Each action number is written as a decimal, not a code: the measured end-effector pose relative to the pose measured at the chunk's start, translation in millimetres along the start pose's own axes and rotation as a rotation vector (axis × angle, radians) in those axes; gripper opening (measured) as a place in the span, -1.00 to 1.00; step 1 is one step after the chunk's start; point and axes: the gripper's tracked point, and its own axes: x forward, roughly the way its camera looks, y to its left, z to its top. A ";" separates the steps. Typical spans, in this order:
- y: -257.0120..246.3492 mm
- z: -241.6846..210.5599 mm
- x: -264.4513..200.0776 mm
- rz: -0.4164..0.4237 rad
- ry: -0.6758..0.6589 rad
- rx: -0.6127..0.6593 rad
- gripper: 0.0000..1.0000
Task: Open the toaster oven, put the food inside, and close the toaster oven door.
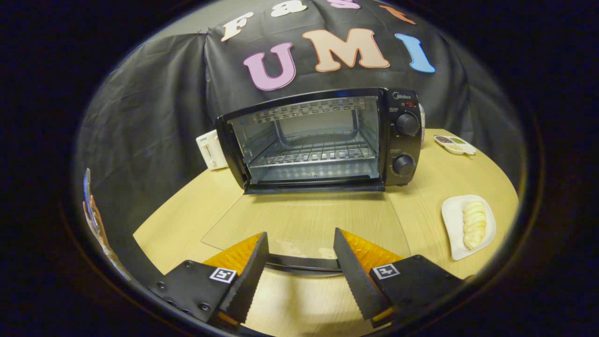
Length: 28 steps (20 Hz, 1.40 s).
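We saw the toaster oven (323, 140) standing open on the wooden table (435, 182), its glass door (304, 224) lying flat. Our gripper (299, 262) had its fingers spread around the door handle (302, 263), not pressing it. Food (473, 223) sat on a white plate (453, 220) off to the right.

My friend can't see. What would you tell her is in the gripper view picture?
A toaster oven sits on a wooden table with its glass door folded down flat. The gripper is open, its fingers either side of the door's handle. A plate of food waits nearby.
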 end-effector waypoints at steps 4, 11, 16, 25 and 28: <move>1.2 7.3 -11.2 0.038 -0.009 -0.013 0.80; -41.6 53.2 -49.6 -0.017 -0.117 0.006 0.80; -117.0 80.0 -81.6 -0.162 -0.174 0.051 0.79; -238.7 40.9 -84.6 -0.399 -0.062 0.116 0.80; -270.4 11.2 -72.7 -0.480 0.020 0.130 0.80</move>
